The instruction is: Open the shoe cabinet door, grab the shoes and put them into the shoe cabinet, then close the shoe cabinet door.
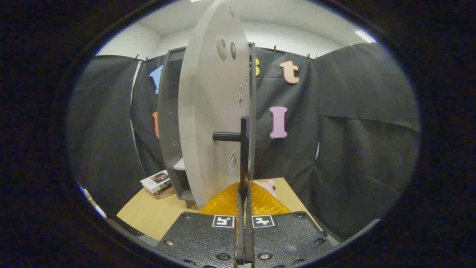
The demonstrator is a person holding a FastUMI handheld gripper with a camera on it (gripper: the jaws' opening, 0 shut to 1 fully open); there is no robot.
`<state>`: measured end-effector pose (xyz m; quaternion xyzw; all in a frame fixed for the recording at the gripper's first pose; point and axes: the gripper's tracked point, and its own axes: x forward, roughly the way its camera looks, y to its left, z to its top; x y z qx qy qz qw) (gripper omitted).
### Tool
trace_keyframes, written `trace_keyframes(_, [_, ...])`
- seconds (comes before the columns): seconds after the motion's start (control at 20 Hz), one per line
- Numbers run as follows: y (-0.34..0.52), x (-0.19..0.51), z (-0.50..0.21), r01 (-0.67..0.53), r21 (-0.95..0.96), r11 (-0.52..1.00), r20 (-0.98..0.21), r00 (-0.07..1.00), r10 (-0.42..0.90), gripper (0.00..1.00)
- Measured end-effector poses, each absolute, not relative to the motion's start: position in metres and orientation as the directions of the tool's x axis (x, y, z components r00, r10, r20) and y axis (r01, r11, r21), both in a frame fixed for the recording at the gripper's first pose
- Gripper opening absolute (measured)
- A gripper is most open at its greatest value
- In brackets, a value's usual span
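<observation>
Closest in, the gripper (244, 193) has its two fingers drawn tight together around the thin black handle (243, 149) of the cabinet door (208, 123) — both pads pinch the bar, with barely a slit between them. The handle is a slim vertical rod fixed to the door by a short horizontal post.

Beneath the fingers lies a pale wooden table (148, 216). A small stack of books (158, 183) lies on it, off to the left of the cabinet's foot, and a pink shoe (268, 185) peeks out just beyond the fingertips on the right, mostly hidden behind them.

The door itself is plain light grey, swung open and seen nearly edge-on, with two round recesses near its top. Behind it stands the shoe cabinet (169, 123) — darker grey, tall and narrow, with a pale shelf showing low inside.

Farther back, black cloth (353, 130) hangs all around as the wall, clipped along its upper edge, and above it a white ceiling (282, 22) with a strip of light at the right.
</observation>
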<state>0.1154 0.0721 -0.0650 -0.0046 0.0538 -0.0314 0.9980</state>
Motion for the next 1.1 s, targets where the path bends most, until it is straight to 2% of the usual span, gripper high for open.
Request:
trace_keyframes(0.15, [0.071, 0.113, -0.066, 0.086, 0.015, 0.996, -0.114, 0.990, -0.084, 0.04])
trace_keyframes(0.7, [0.067, 0.113, -0.066, 0.044, 0.057, 0.997, -0.108, 0.993, -0.038, 0.04])
trace_keyframes(1.1, [0.047, 0.103, -0.069, 0.125, -0.006, 0.992, -0.115, 0.986, -0.125, 0.04])
